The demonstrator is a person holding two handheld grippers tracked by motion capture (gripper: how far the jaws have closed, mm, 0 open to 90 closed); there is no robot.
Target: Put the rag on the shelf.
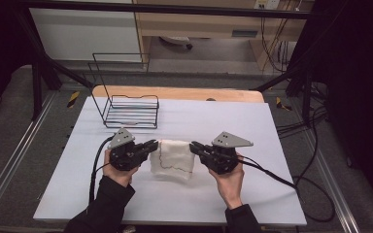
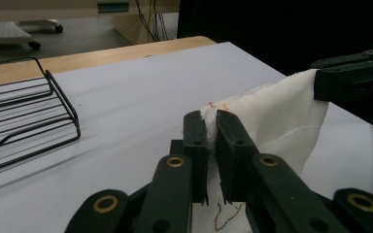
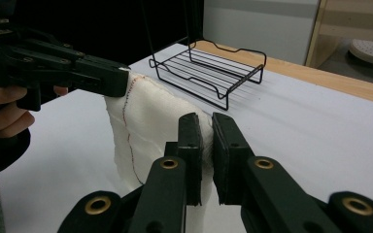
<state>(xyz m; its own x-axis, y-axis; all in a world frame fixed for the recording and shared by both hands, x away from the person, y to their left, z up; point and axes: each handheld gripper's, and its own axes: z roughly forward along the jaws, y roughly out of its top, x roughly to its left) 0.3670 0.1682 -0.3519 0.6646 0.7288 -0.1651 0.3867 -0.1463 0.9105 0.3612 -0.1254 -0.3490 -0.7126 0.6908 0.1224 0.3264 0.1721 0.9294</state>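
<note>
Cloth: a white cloth (image 1: 172,159) with a dark stitched line hangs between my two grippers, its lower part sagging onto the counter (image 1: 252,126).
Handling (judgement): light, limp, thin weave; no stiffness, so it droops wherever I don't hold it. Not fragile, but it could slide out of a loose pinch.
Where to hold (judgement): the top corners or the hemmed edge, well apart, so the sheet spreads flat.
Left gripper (image 2: 211,131): fingers pressed nearly together, a fold of the cloth's upper edge pinched between them.
Right gripper (image 3: 207,133): same, fingers closed on the opposite upper edge, fabric bunched in the narrow gap.
Span: cloth drawn fairly taut along the top between my fingers.
Wire rack (image 1: 131,110): beyond my left fingers, apart from the cloth.
</note>
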